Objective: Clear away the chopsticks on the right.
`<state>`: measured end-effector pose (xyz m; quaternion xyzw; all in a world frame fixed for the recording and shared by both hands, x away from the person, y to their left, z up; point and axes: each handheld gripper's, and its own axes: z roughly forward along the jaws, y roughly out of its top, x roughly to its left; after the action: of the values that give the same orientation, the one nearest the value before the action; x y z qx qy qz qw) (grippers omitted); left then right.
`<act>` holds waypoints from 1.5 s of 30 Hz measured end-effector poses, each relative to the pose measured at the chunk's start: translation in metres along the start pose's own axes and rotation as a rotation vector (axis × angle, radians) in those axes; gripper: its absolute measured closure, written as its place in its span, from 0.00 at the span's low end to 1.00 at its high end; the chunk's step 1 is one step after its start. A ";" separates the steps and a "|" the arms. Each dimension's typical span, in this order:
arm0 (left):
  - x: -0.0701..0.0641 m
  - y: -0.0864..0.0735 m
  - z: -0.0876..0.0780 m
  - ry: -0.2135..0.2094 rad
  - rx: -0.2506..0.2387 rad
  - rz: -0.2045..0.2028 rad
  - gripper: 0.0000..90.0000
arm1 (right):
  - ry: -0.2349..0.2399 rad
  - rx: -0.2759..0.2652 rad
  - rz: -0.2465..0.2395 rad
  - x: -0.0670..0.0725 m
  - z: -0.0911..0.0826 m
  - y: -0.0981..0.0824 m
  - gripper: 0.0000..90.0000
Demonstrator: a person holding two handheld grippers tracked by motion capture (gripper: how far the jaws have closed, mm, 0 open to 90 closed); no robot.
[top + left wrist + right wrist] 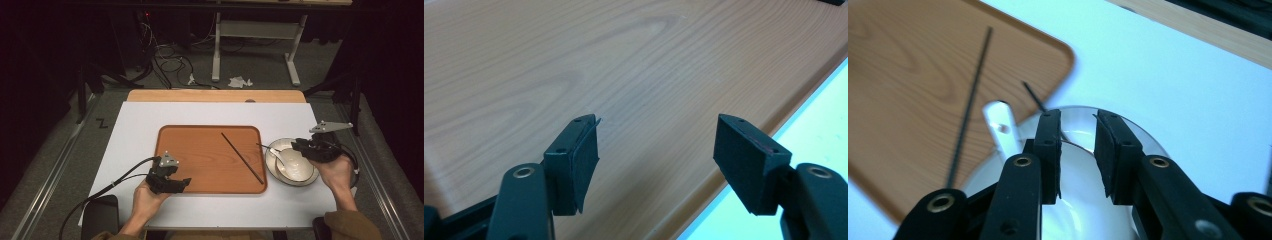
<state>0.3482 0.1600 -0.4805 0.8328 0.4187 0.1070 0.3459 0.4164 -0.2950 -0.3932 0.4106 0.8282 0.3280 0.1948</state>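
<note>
Looking along the right gripper (1078, 150), jaws narrowly apart over the bowl (1143, 137), while the left gripper (656, 160) gapes above the tray (574, 60).

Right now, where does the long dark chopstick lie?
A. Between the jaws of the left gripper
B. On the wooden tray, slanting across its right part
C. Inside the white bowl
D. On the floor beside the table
B: in the high view the chopstick lies slanted on the wooden tray, left of the white bowl, and the left gripper holds nothing between its open jaws.
</note>
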 end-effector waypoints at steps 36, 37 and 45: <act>0.001 0.003 0.004 -0.023 -0.005 0.002 0.37 | -0.074 0.235 0.087 -0.053 0.022 -0.052 0.82; 0.001 0.004 0.004 -0.024 -0.005 0.005 0.37 | -0.074 0.240 0.085 -0.052 0.023 -0.053 0.81; 0.001 0.004 0.004 -0.025 -0.003 0.009 0.37 | -0.078 0.274 0.075 -0.054 0.029 -0.056 0.81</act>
<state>0.3534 0.1572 -0.4806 0.8355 0.4105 0.0988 0.3518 0.4339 -0.3523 -0.4509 0.4766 0.8410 0.2024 0.1566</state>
